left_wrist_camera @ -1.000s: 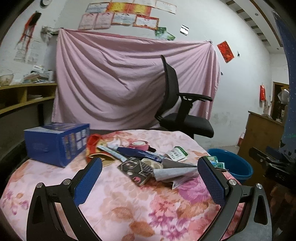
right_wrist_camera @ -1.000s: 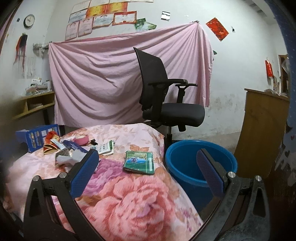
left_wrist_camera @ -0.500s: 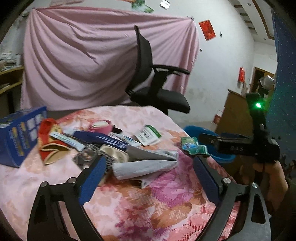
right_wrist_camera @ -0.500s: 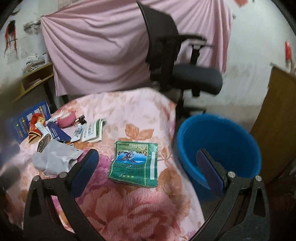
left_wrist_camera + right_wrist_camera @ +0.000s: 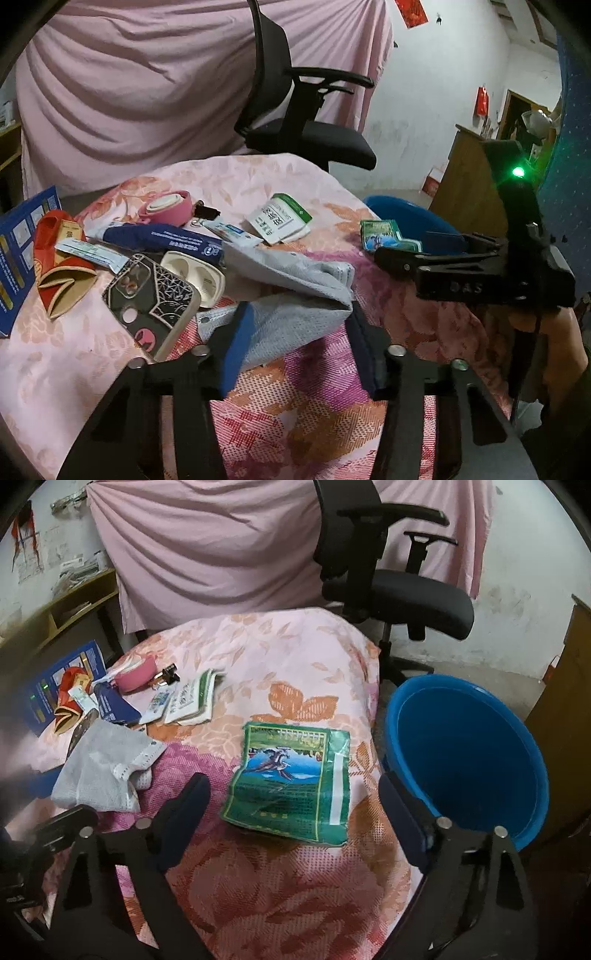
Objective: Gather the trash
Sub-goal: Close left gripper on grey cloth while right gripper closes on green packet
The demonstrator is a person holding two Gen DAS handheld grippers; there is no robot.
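A crumpled grey-white cloth mask (image 5: 295, 310) lies on the floral tablecloth (image 5: 303, 413); it also shows in the right wrist view (image 5: 103, 771). My left gripper (image 5: 299, 347) is open, its jaws on either side of the mask's near end. A flat green packet (image 5: 291, 779) lies near the table's right edge, also in the left wrist view (image 5: 384, 236). My right gripper (image 5: 295, 823) is open and empty, jaws straddling the packet's near end. A blue bucket (image 5: 469, 760) stands on the floor right of the table.
A phone case (image 5: 151, 299), white earbud case (image 5: 195, 277), dark blue tube (image 5: 162, 240), pink tape roll (image 5: 166, 206), red envelopes (image 5: 59, 258), blue box (image 5: 18, 251) and white-green sachets (image 5: 280, 218) crowd the table's left. A black office chair (image 5: 384, 572) stands behind.
Both grippers moved forward and down toward the table. The left now straddles the grey mask; the right now straddles the green packet. The left jaws stand narrower than before.
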